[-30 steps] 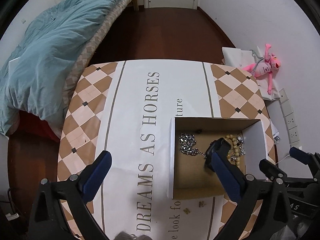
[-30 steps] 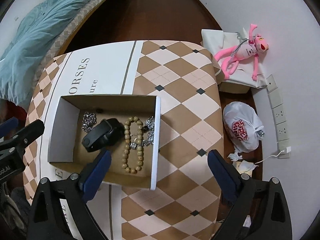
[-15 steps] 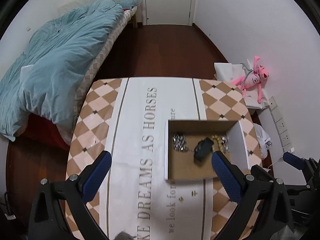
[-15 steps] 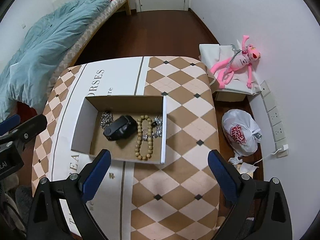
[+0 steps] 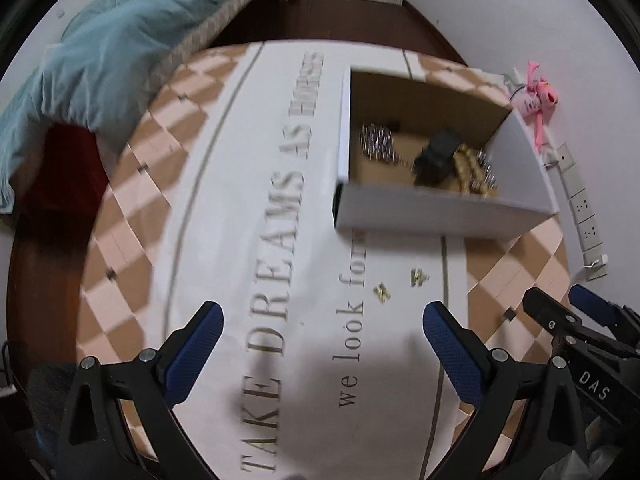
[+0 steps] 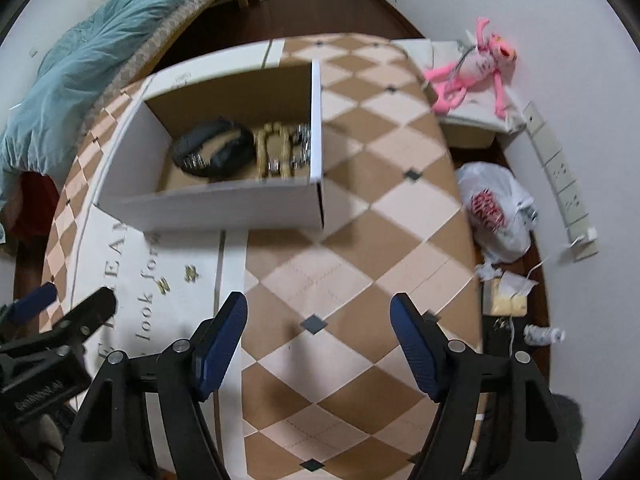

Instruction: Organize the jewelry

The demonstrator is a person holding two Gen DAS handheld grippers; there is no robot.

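My left gripper [image 5: 322, 336] and right gripper [image 6: 318, 328] are matt black plastic with blue finger pads [image 6: 218, 344] that look rubbery and finely dimpled, joined by small shiny metal rivets. The box [image 6: 208, 204] is cardboard, smooth white outside and raw matt brown inside. In it lie a bright metal chain [image 5: 376, 142], a string of wooden-looking beads [image 6: 276, 152] with a soft sheen, and a matt black band [image 6: 216, 152]. The tablecloth [image 6: 360, 240] is smooth with a slight sheen; its lettering [image 5: 280, 240] glints dull gold. Two small earrings [image 5: 400, 284] look like gold metal. The quilt [image 5: 112, 40] is soft crumpled cloth, the toy [image 6: 476, 68] plush, the bag [image 6: 496, 208] thin glossy plastic.
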